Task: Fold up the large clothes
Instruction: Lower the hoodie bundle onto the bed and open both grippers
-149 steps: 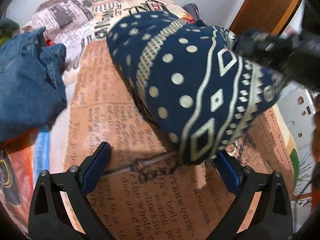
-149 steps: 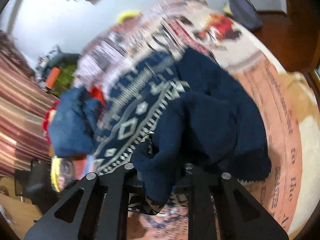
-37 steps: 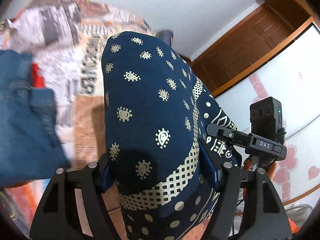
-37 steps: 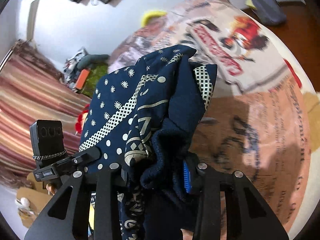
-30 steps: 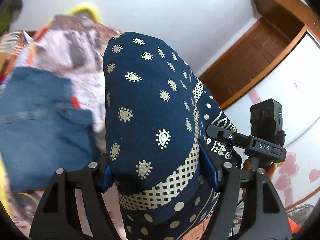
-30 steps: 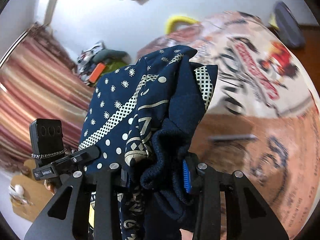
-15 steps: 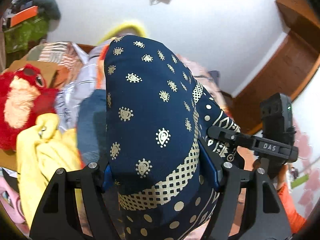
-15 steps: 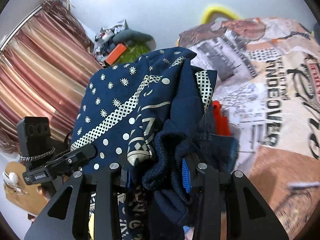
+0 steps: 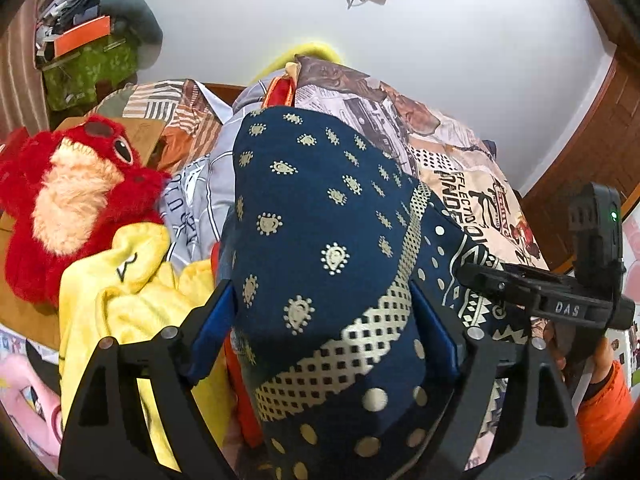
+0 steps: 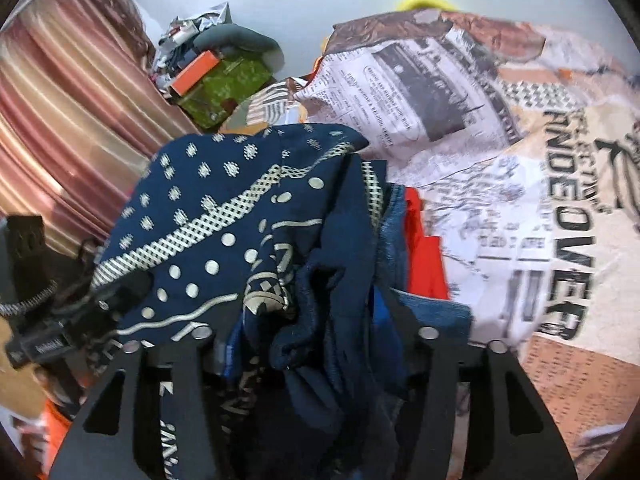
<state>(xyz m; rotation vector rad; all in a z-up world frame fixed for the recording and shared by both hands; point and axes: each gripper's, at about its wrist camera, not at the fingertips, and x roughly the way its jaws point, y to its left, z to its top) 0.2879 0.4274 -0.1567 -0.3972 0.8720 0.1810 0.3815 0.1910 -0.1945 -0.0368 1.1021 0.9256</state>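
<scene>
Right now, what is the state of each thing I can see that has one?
Left claw: shut on the navy patterned garment.
Right claw: shut on the same garment.
Navy patterned garment: bunched, held up between both claws.
Red plush toy: lying beside the yellow cloth.
Yellow cloth: crumpled.
Newspaper-print bedcover: wrinkled.
Denim piece: lying on the bedcover, partly hidden.

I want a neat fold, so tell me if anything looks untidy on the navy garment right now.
The navy patterned garment is bunched, not flat: the left gripper and the right gripper each clamp a thick wad of it. In the right wrist view plain dark fabric spills crumpled between the fingers. Nothing looks torn.
</scene>
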